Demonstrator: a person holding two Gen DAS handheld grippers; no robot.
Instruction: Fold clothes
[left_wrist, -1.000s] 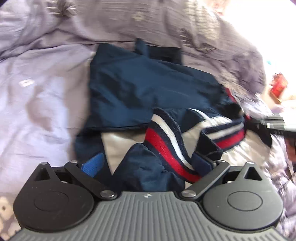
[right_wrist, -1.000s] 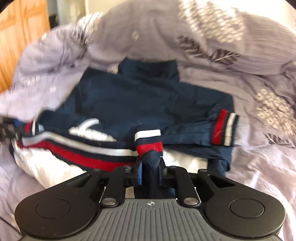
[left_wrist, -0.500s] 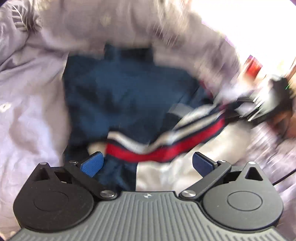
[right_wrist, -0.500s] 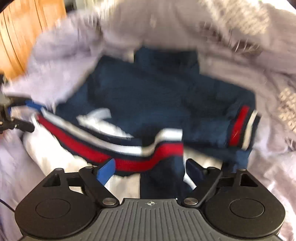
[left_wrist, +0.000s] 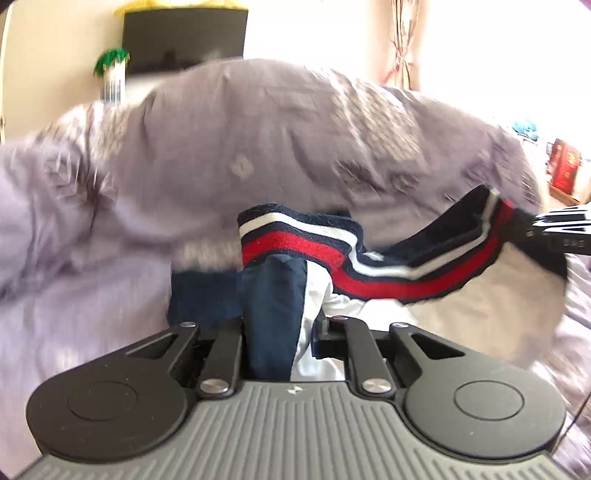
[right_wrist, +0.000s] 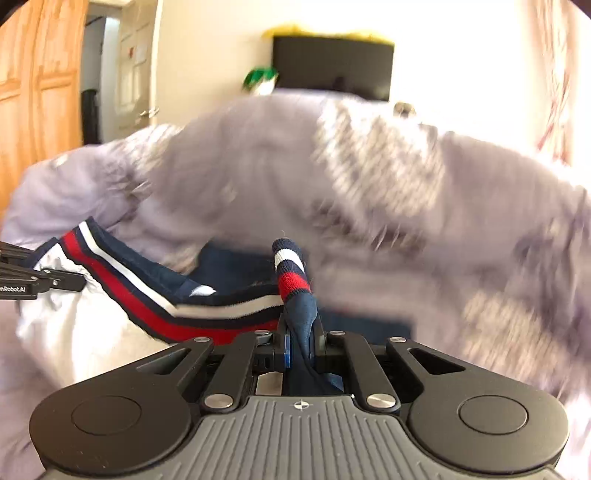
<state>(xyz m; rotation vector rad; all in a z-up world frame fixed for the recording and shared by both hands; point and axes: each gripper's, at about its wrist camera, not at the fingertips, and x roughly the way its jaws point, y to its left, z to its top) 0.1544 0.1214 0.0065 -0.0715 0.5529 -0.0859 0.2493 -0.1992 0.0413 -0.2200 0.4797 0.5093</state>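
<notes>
Left claw (left_wrist: 277, 325) pinched on navy-and-white fabric of jacket (left_wrist: 388, 266), right claw (right_wrist: 300, 338) clamped on the navy fabric below its striped hem band (right_wrist: 291, 273). Jacket raised between the two claws over the bed, red-white-navy band sagging across (frames blurred). Lilac patterned duvet (left_wrist: 258, 147) bunched behind it.

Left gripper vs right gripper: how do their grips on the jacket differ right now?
The left gripper clamps a thick bunch of navy and white fabric below the striped hem band, so its jaws stand apart. The right gripper pinches a thin navy fold, its jaws nearly touching. The band runs sideways above the left gripper, while a striped end stands upright out of the right. Both are shut on the same jacket, over the lilac bedding.
</notes>
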